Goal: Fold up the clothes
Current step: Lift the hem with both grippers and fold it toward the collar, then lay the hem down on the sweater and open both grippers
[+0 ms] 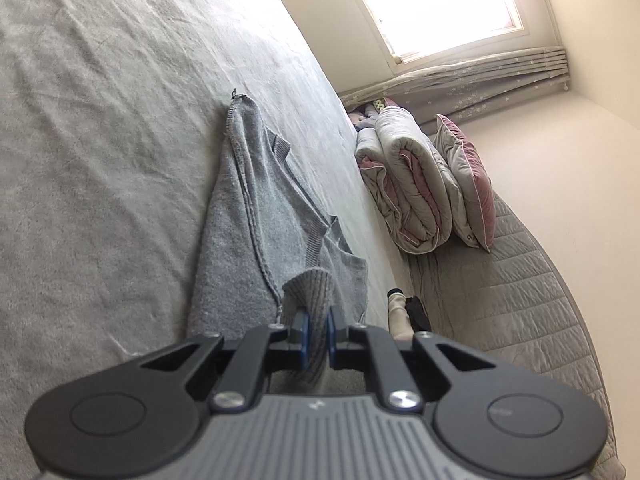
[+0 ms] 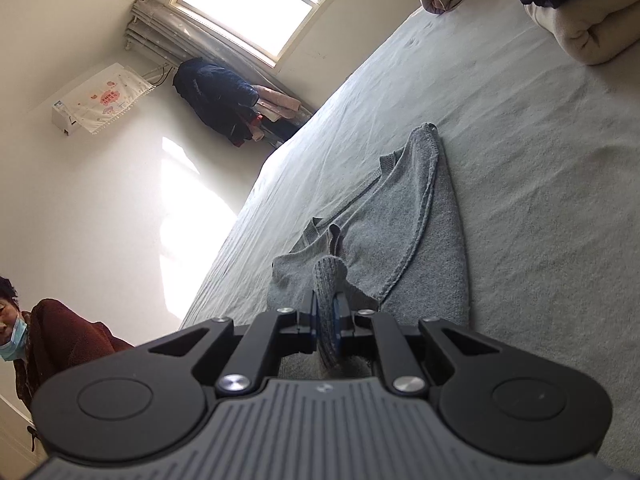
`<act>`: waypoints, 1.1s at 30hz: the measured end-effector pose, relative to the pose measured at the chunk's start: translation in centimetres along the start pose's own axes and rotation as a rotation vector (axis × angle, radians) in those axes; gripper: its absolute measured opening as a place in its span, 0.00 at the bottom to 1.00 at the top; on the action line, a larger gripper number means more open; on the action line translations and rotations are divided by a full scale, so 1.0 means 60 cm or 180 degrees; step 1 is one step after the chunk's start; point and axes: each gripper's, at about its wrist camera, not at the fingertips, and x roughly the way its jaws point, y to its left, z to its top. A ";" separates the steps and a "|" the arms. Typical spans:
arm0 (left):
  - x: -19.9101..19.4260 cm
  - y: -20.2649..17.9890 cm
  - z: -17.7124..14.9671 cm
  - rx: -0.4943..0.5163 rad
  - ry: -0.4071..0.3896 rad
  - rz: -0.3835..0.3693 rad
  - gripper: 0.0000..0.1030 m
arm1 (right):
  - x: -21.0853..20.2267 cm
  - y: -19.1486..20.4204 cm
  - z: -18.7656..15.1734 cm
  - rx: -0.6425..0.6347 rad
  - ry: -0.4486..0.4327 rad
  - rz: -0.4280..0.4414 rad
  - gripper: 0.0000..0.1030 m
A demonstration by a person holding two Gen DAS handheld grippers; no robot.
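A grey knit sweater (image 1: pixel 256 216) lies partly folded on the grey bed sheet (image 1: pixel 100 140). My left gripper (image 1: pixel 317 322) is shut on a ribbed edge of the sweater, pinched between its blue pads. In the right wrist view the same sweater (image 2: pixel 400 240) lies on the sheet (image 2: pixel 540 200), and my right gripper (image 2: pixel 327 312) is shut on another ribbed edge of it. Both held edges rise a little above the rest of the garment.
A rolled grey and pink quilt (image 1: pixel 404 184) and a pillow (image 1: pixel 468 184) lie past the bed's edge. Folded bedding (image 2: pixel 580 28) sits at the far corner. A masked person (image 2: pixel 24 332) stands at the left. Dark clothes (image 2: pixel 216 100) hang under the window.
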 end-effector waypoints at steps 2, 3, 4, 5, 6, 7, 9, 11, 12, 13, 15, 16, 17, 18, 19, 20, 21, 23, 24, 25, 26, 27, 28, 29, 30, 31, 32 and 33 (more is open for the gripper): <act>0.005 0.005 0.002 0.0033 -0.0031 0.0103 0.08 | 0.002 -0.011 0.001 0.0048 0.0008 -0.0018 0.11; 0.009 0.007 0.002 0.0061 -0.0030 0.0181 0.08 | 0.003 -0.015 0.000 0.0040 0.0023 -0.0073 0.11; 0.014 0.007 0.001 0.0101 -0.0012 0.0247 0.09 | 0.005 -0.019 -0.001 0.0010 0.0046 -0.0151 0.11; 0.017 0.005 0.000 0.0158 -0.0006 0.0303 0.09 | 0.007 -0.022 -0.002 -0.0028 0.0072 -0.0239 0.11; 0.020 0.002 -0.001 0.0214 0.0000 0.0358 0.09 | 0.009 -0.025 -0.005 -0.0075 0.0102 -0.0332 0.11; 0.023 -0.001 -0.002 0.0271 0.0006 0.0414 0.09 | 0.009 -0.027 -0.006 -0.0102 0.0128 -0.0390 0.12; 0.029 -0.007 -0.004 0.0384 0.0018 0.0524 0.11 | 0.005 -0.026 -0.008 -0.0117 0.0131 -0.0399 0.17; 0.026 -0.016 -0.005 0.0492 -0.0030 0.0582 0.18 | -0.001 -0.021 -0.008 -0.0158 0.0120 -0.0399 0.17; 0.021 -0.022 -0.005 0.0537 -0.0084 0.0589 0.24 | -0.006 -0.015 -0.006 -0.0204 0.0109 -0.0403 0.17; 0.015 -0.029 -0.005 0.0585 -0.0140 0.0589 0.30 | -0.009 -0.008 -0.005 -0.0264 0.0089 -0.0418 0.17; 0.003 -0.044 -0.008 0.0715 -0.0248 0.0565 0.33 | -0.020 0.009 -0.003 -0.0406 0.0040 -0.0435 0.17; -0.001 -0.051 -0.010 0.0784 -0.0272 0.0543 0.33 | -0.025 0.018 -0.003 -0.0489 0.0010 -0.0445 0.17; -0.004 -0.058 -0.013 0.0869 -0.0275 0.0503 0.33 | -0.029 0.027 -0.003 -0.0577 -0.0023 -0.0457 0.17; -0.005 -0.065 -0.017 0.0956 -0.0260 0.0459 0.33 | -0.032 0.035 -0.005 -0.0648 -0.0045 -0.0454 0.17; -0.005 -0.071 -0.022 0.1035 -0.0238 0.0422 0.33 | -0.033 0.041 -0.007 -0.0712 -0.0064 -0.0443 0.17; -0.001 -0.076 -0.027 0.1104 -0.0196 0.0396 0.33 | -0.035 0.048 -0.010 -0.0776 -0.0082 -0.0432 0.17; 0.005 -0.081 -0.033 0.1164 -0.0146 0.0381 0.33 | -0.031 0.054 -0.014 -0.0827 -0.0073 -0.0438 0.17; 0.018 -0.084 -0.042 0.1229 -0.0070 0.0405 0.33 | -0.018 0.059 -0.024 -0.0915 -0.0014 -0.0472 0.17; 0.026 -0.084 -0.046 0.1243 -0.0035 0.0448 0.33 | -0.012 0.060 -0.030 -0.0956 0.0027 -0.0496 0.17; 0.034 -0.082 -0.049 0.1252 -0.0002 0.0504 0.33 | -0.005 0.059 -0.035 -0.0993 0.0067 -0.0534 0.17; 0.041 -0.078 -0.050 0.1253 0.0026 0.0586 0.33 | 0.001 0.058 -0.038 -0.1027 0.0103 -0.0579 0.17; 0.048 -0.073 -0.052 0.1253 0.0054 0.0682 0.33 | 0.007 0.053 -0.042 -0.1063 0.0157 -0.0668 0.17; 0.053 -0.067 -0.054 0.1251 0.0073 0.0776 0.33 | 0.015 0.047 -0.046 -0.1100 0.0218 -0.0777 0.17; 0.055 -0.064 -0.055 0.1254 0.0071 0.0804 0.32 | 0.023 0.040 -0.051 -0.1138 0.0279 -0.0885 0.16; 0.054 -0.063 -0.058 0.1257 0.0060 0.0808 0.32 | 0.027 0.034 -0.056 -0.1180 0.0300 -0.0944 0.14; 0.052 -0.067 -0.057 0.1249 0.0057 0.0814 0.33 | 0.025 0.032 -0.058 -0.1181 0.0290 -0.0951 0.14; 0.045 -0.072 -0.058 0.1230 0.0051 0.0807 0.34 | 0.021 0.032 -0.059 -0.1164 0.0274 -0.0944 0.15; 0.038 -0.076 -0.058 0.1213 0.0046 0.0783 0.36 | 0.016 0.035 -0.057 -0.1137 0.0269 -0.0929 0.17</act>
